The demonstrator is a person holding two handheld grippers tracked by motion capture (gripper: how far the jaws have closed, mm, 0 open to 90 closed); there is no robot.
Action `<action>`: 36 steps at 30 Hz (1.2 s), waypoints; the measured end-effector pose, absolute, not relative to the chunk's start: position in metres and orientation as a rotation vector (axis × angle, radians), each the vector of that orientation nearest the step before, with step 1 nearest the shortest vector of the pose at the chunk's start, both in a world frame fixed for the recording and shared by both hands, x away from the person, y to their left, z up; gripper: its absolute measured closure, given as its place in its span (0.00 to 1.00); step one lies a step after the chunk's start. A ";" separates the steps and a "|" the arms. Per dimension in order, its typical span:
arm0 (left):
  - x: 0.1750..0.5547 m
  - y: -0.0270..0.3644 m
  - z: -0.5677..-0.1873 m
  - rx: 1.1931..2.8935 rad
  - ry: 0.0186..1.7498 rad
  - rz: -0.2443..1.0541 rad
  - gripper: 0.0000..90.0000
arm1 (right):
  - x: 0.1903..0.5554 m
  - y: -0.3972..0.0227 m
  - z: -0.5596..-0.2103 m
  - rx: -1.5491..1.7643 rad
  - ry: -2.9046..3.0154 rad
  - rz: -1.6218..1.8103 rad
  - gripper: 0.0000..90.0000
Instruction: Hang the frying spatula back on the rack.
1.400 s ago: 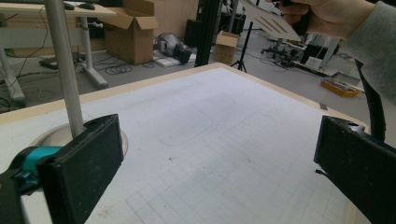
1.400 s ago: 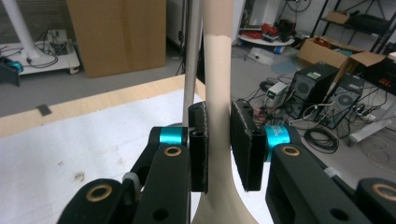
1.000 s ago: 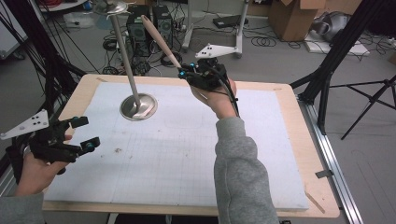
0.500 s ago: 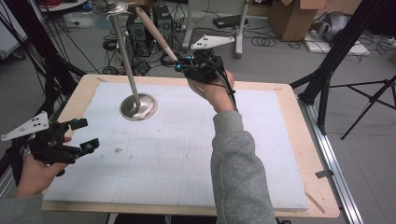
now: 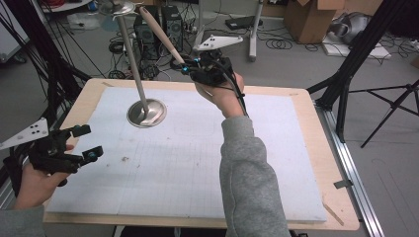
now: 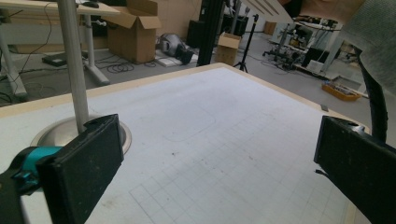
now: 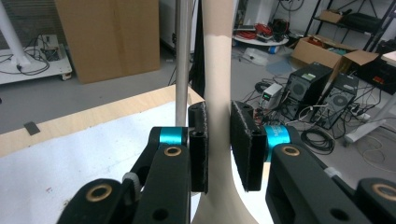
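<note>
A long wooden utensil (image 5: 160,34), pale near the grip and darker brown toward its far end, is held up in the air with my right gripper (image 5: 190,66) shut on it above the table's far edge. In the right gripper view the utensil (image 7: 218,93) stands between the pads of the right gripper (image 7: 218,140), close beside the metal pole (image 7: 183,60). That pole belongs to a metal stand (image 5: 146,112) with a round base and a small disc on top. My left gripper (image 5: 89,142) is open and holds nothing at the table's near left; the left gripper (image 6: 219,172) faces the stand (image 6: 74,65).
A white gridded mat (image 5: 188,163) covers the wooden table (image 5: 316,148). Beyond the far edge are computer towers (image 5: 170,19), cables and cardboard boxes (image 5: 309,17). Black tripod legs (image 5: 356,64) stand at the right.
The right gripper has risen a little and shifted toward the far left with the utensil, bringing its far end nearer the stand's top. The left gripper has stayed put.
</note>
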State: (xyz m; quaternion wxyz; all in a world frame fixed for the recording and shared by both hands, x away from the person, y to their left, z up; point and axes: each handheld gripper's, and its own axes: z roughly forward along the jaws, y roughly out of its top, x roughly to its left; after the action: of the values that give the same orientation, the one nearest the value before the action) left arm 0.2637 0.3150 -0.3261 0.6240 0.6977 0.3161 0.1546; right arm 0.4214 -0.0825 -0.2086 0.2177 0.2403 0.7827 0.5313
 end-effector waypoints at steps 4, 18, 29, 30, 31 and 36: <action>0.263 0.314 -0.326 1.609 0.718 0.355 0.02 | 0.421 -0.083 -0.208 0.660 2.161 1.476 0.86; 0.263 0.315 -0.325 1.611 0.718 0.358 0.02 | 0.423 -0.079 -0.211 0.660 2.178 1.472 0.86; 0.263 0.315 -0.326 1.613 0.723 0.360 0.02 | 0.425 -0.076 -0.213 0.665 2.182 1.476 0.86; 0.263 0.315 -0.326 1.613 0.724 0.359 0.02 | 0.425 -0.075 -0.213 0.665 2.182 1.478 0.86; 0.263 0.315 -0.326 1.613 0.724 0.359 0.02 | 0.425 -0.075 -0.214 0.662 2.185 1.480 0.86; 0.263 0.315 -0.327 1.616 0.727 0.358 0.02 | 0.426 -0.073 -0.215 0.666 2.190 1.483 0.86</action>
State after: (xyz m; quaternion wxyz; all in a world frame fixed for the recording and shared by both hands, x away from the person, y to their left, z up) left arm 0.2628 0.3150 -0.3270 0.6186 0.7024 0.3158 0.1558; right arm 0.4262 -0.0727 -0.2152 0.2058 0.2389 0.7857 0.5322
